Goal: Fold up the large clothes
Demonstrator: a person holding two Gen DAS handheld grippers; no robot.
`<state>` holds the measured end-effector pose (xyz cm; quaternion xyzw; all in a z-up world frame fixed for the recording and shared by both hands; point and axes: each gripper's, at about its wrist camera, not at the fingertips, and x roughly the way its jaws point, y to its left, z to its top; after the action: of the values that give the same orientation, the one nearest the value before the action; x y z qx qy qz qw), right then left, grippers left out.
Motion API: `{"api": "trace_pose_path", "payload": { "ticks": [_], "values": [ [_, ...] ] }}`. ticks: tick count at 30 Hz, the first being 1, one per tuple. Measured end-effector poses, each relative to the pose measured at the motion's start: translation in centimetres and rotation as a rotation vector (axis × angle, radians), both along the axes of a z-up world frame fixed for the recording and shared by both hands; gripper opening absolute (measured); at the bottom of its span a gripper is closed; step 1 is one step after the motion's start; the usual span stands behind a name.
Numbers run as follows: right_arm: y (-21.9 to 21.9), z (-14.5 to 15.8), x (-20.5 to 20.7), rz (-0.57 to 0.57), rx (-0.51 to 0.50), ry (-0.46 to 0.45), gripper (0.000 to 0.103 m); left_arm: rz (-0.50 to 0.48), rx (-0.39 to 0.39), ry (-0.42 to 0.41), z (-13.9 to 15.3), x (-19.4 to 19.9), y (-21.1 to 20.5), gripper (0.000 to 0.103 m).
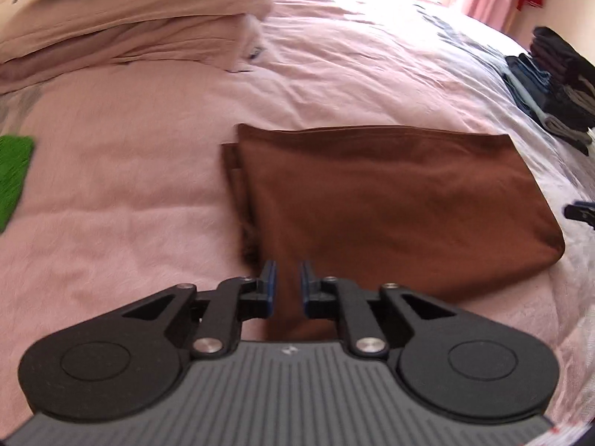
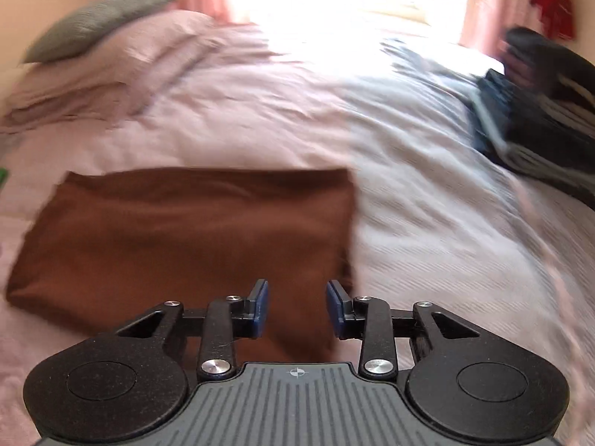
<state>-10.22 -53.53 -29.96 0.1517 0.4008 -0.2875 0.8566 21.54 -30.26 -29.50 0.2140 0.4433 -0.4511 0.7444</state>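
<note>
Two grippers are in my hands, both above the near edge of the bed point(image 1: 130, 193). My left gripper point(image 1: 286, 286) has its blue-padded fingers parted by a narrow gap with nothing between them; it hovers over the near left corner of the brown garment point(image 1: 390, 204). My right gripper point(image 2: 296, 306) stands released, fingers wider apart, over the garment's near right corner.

The brown garment is folded into a flat, roughly rectangular stack; layered edges show along its left side. The fabric is matte and soft, with shallow creases. It lies near the bed's near edge, straddling the boundary between the pink cover and a white ribbed cover point(image 2: 427, 223).

No containers are in view. A stack of dark folded clothes point(image 1: 557, 89) sits at the bed's right edge. Folded pink bedding point(image 1: 122, 33) and a grey pillow point(image 2: 93, 26) occupy the far left corner. A green textured item point(image 1: 11, 174) lies at the left edge.
</note>
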Motion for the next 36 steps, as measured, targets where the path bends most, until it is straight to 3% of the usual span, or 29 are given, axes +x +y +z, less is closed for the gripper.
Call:
{"api": "trace_pose_path", "payload": {
  "ticks": [2,5,8,14,17,25,29,31,33,34,35,36],
  "values": [
    [0.4,-1.9,1.5,0.043,-0.005,0.029,0.033,0.032,0.08,0.025,-2.6,-0.1,-1.9,0.016],
    [-1.0,-6.7,2.1,-0.01,0.02,0.189,0.033,0.11,0.204,0.08,-6.3,0.5,-3.1,0.015],
    [-2.2,-5.8,0.6,-0.063,0.097,0.09,0.033,0.12,0.23,0.064,-5.6,0.3,-3.6,0.016],
    [-2.6,-2.6,0.2,-0.073,0.077,0.075,0.033,0.145,0.255,0.068,-4.3,0.2,-4.6,0.021],
    [-3.0,-1.9,0.6,-0.081,0.071,0.072,0.033,0.134,0.25,0.054,-3.4,0.1,-5.1,0.028],
    [-3.5,-0.8,1.1,-0.089,0.063,0.032,0.033,0.137,0.242,0.049,-2.0,0.3,-4.9,0.03],
    [-3.5,-1.7,2.1,-0.028,0.077,0.007,0.033,0.097,0.147,0.05,-1.1,0.6,-4.3,0.03],
    [-3.9,-3.0,2.8,-0.055,0.077,0.081,0.033,0.115,0.114,0.034,-1.0,1.4,-3.8,0.03],
    [-4.7,-3.6,2.3,-0.115,0.108,0.08,0.033,0.177,0.054,0.08,-1.0,3.3,-2.8,0.041],
    [-5.1,-3.5,1.6,-0.142,0.133,0.044,0.033,0.22,0.04,0.108,-1.3,4.5,-2.3,0.055],
    [-5.5,-3.3,0.9,-0.171,0.158,0.014,0.033,0.257,0.015,0.136,-1.6,5.7,-1.8,0.063],
    [-5.8,-3.2,0.3,-0.196,0.177,-0.001,0.033,0.276,-0.012,0.17,-2.0,6.8,-1.4,0.065]
  ]
}}
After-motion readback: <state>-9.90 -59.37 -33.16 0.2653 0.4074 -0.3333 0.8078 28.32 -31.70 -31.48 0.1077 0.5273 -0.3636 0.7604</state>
